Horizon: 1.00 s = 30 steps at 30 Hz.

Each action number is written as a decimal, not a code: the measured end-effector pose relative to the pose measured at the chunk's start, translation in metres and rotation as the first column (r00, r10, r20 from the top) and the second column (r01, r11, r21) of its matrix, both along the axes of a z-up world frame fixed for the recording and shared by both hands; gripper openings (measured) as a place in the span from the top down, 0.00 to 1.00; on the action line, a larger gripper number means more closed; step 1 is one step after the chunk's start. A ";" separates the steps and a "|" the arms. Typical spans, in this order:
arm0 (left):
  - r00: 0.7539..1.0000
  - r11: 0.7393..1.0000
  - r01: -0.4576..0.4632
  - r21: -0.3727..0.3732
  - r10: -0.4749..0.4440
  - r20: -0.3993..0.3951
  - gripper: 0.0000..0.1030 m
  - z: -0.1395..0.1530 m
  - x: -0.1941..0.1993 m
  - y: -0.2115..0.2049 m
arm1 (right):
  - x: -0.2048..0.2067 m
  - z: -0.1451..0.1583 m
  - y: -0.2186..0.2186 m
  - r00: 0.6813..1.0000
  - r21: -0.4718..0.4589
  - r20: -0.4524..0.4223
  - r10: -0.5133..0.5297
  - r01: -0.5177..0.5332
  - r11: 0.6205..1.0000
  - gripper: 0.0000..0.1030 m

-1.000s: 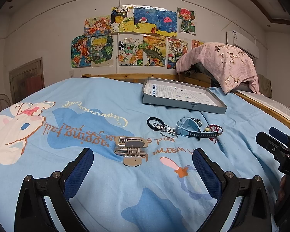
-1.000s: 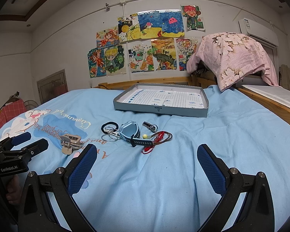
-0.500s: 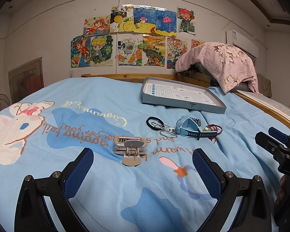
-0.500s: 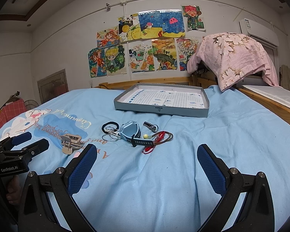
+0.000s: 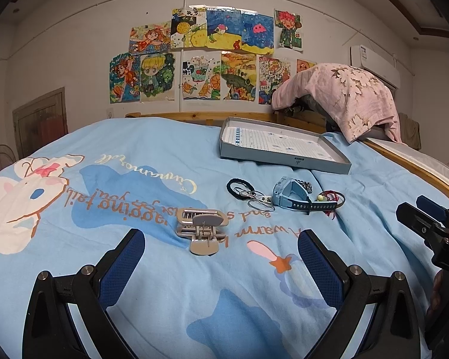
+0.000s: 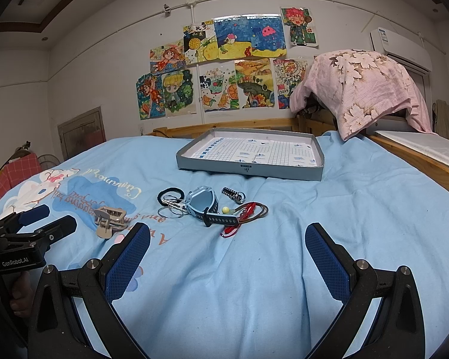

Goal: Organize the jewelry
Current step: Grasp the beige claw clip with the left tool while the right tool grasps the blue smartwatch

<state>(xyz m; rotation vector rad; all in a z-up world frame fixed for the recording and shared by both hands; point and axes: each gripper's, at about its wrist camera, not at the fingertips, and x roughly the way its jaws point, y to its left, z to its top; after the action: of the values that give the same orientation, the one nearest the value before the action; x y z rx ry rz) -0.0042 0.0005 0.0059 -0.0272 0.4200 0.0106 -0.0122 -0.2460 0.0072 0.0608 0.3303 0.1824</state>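
- On a light-blue cartoon-print bedspread [image 5: 134, 161], the left gripper [image 5: 221, 254] hovers with its blue-padded tongs spread wide and holding nothing; a beige hair claw clip [image 5: 201, 227] lies on the fabric just ahead of the gap between them.
- The right gripper [image 6: 227, 252] is likewise spread wide and empty, its fingers [image 6: 128, 260] above bare bedspread, short of the jewelry.
- The jewelry sits in a loose cluster mid-bed: a black hair tie [image 6: 170, 195] at the left, thin silver bangles [image 6: 172, 209] overlapping it, and a light-blue wristwatch [image 6: 203, 205] with a dark perforated strap beside them.
- A red-and-brown cord bracelet [image 6: 248, 212] with a small pale yellow bead lies against the watch strap, and a small dark metal-link piece [image 6: 233, 194] rests just behind the watch.
- A shallow grey box lid [image 6: 248, 172] with a white gridded lining lies flat beyond the cluster, toward the wooden headboard, with no jewelry in it.
- The claw clip sits apart from the cluster, on the left-hand side of the bed.
- Children's colourful drawings [image 5: 206, 56] cover the white wall behind; a pink floral cloth [image 5: 344, 95] is draped over something at the right, below a wall air conditioner [image 6: 401, 45].
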 end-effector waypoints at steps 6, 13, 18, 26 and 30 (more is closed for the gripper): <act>0.998 0.999 -0.021 -0.027 0.019 -0.056 0.00 -0.008 0.004 0.004 | 0.001 -0.005 0.003 1.000 0.007 -0.005 -0.008 0.008 1.000 0.01; 0.989 0.994 -0.075 -0.075 0.065 -0.136 0.00 -0.015 0.024 0.023 | 0.008 -0.008 0.002 1.000 0.010 -0.022 -0.003 0.004 1.000 0.01; 0.982 0.993 -0.088 -0.085 0.072 -0.175 0.00 -0.018 0.043 0.033 | 0.019 -0.008 0.000 0.998 0.015 -0.054 0.012 -0.011 1.000 0.01; 0.984 0.993 -0.091 -0.070 0.079 -0.158 0.00 -0.016 0.061 0.032 | 0.050 0.006 -0.004 0.998 0.039 -0.046 0.031 -0.029 0.999 0.01; 0.988 0.994 -0.089 -0.064 0.080 -0.131 0.00 -0.010 0.068 0.030 | 0.071 0.017 -0.001 0.998 0.067 -0.028 0.056 -0.054 0.996 0.01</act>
<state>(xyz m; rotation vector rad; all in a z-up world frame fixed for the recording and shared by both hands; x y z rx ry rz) 0.0638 0.0305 -0.0038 -0.1131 0.5480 0.0816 0.0591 -0.2469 0.0244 0.1205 0.3556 0.2471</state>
